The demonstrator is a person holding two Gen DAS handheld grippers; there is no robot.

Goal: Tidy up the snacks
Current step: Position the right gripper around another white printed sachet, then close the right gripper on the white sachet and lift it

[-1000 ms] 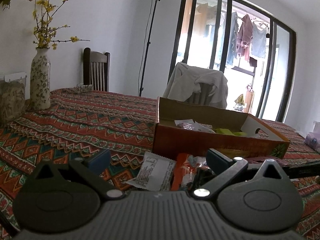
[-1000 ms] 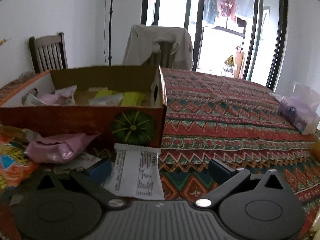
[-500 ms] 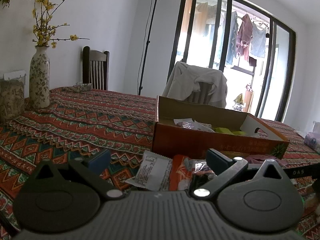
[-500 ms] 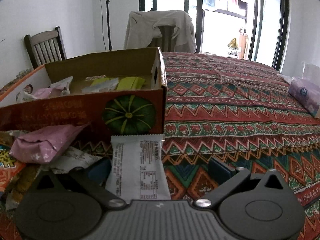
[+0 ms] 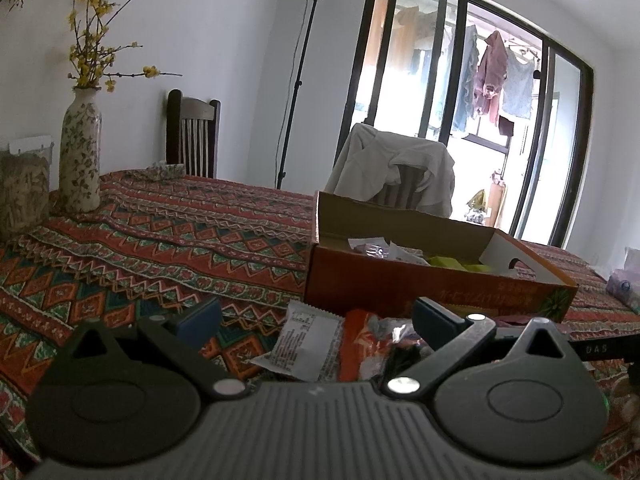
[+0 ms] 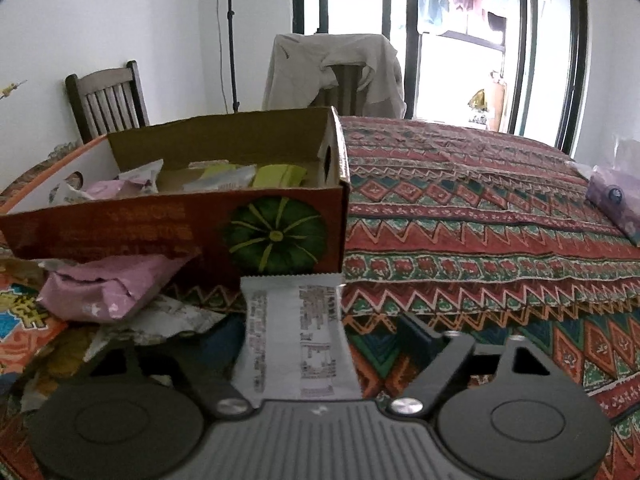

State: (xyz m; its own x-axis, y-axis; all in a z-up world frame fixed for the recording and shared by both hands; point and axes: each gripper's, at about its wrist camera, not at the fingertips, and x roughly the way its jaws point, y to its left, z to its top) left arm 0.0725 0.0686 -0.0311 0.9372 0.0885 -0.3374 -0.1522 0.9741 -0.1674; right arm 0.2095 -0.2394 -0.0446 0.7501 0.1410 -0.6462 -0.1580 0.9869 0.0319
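Observation:
An open orange cardboard box (image 6: 120, 236) with a green pumpkin print stands on the patterned tablecloth and holds several snack packets. A white printed packet (image 6: 296, 340) lies flat in front of it, between the fingers of my right gripper (image 6: 320, 338). Those jaws are closing, and a gap still shows beside the right finger (image 6: 416, 336). A pink packet (image 6: 108, 284) and an orange packet (image 6: 24, 328) lie to the left. My left gripper (image 5: 316, 316) stands open over another white packet (image 5: 304, 340) and an orange packet (image 5: 356, 340), in front of the same box (image 5: 400, 284).
A flowered vase (image 5: 80, 156) with yellow twigs and a filled jar (image 5: 22, 196) stand at the table's far left. Two chairs (image 5: 192, 136), one draped with a pale garment (image 5: 396, 168), stand behind the table. A purple tissue pack (image 6: 616, 196) lies at the right edge.
My right gripper's jaws have narrowed around the white packet, which now reaches further in between the fingers. The left gripper has hardly moved and stays open.

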